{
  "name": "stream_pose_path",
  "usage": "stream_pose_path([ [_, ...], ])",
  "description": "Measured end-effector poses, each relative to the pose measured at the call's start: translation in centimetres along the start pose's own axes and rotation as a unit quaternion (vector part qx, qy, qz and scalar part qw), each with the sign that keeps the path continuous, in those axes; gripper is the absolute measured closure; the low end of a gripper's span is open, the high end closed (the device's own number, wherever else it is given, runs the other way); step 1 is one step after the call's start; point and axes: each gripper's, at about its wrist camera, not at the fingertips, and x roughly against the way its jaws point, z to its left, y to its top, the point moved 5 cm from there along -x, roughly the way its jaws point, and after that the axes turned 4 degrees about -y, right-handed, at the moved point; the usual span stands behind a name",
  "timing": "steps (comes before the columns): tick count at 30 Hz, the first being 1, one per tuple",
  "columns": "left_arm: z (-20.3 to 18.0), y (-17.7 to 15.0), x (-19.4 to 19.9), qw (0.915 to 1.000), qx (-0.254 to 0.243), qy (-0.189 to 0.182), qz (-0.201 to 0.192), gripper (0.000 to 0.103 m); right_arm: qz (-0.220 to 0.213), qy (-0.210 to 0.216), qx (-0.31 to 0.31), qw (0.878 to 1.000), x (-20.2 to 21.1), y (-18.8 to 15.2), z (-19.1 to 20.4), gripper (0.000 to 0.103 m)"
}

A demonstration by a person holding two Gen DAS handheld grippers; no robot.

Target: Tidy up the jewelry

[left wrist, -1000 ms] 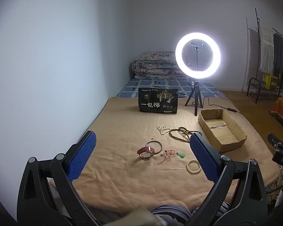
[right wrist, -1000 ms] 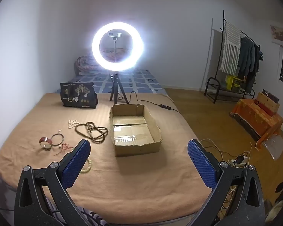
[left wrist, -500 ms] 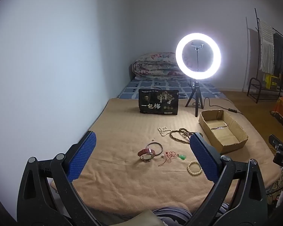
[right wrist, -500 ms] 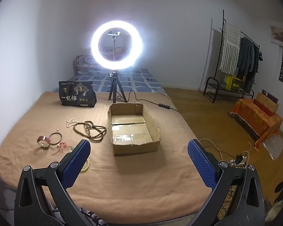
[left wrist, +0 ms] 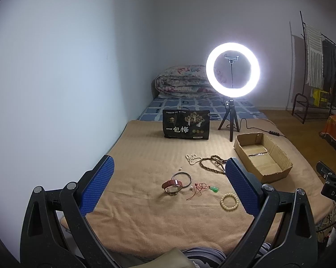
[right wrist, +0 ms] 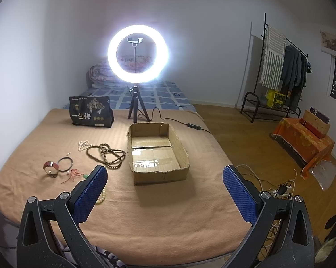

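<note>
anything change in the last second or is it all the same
Almost nothing. Both views drifted slightly, so the left gripper and right gripper shifted a touch, still open and empty. Nothing was picked up or let go. The bracelets, the dark bead necklace and the empty cardboard box lie where they were on the blanket.

Brown bead necklace [right wrist: 106, 155], red watch [left wrist: 172, 184], cream bracelet [left wrist: 229, 201] loose beside empty cardboard box [right wrist: 157, 154].

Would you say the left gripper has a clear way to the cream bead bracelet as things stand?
Probably yes: the left gripper is open and empty, and the cream bead bracelet lies alone on the blanket, with nothing between them.
</note>
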Motion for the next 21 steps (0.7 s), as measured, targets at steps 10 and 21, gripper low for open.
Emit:
stream_pose_path([
  [10, -0.44, 0.02, 0.12, 1.0, 0.0, 0.0, 0.0, 0.001, 0.002, 0.0, 0.002, 1.0, -0.01, 0.02, 0.06, 0.0],
  [21, -0.76, 0.37, 0.37, 1.0, 0.002, -0.001, 0.002, 0.001, 0.003, 0.0, 0.002, 1.0, 0.11, 0.11, 0.05, 0.0],
])
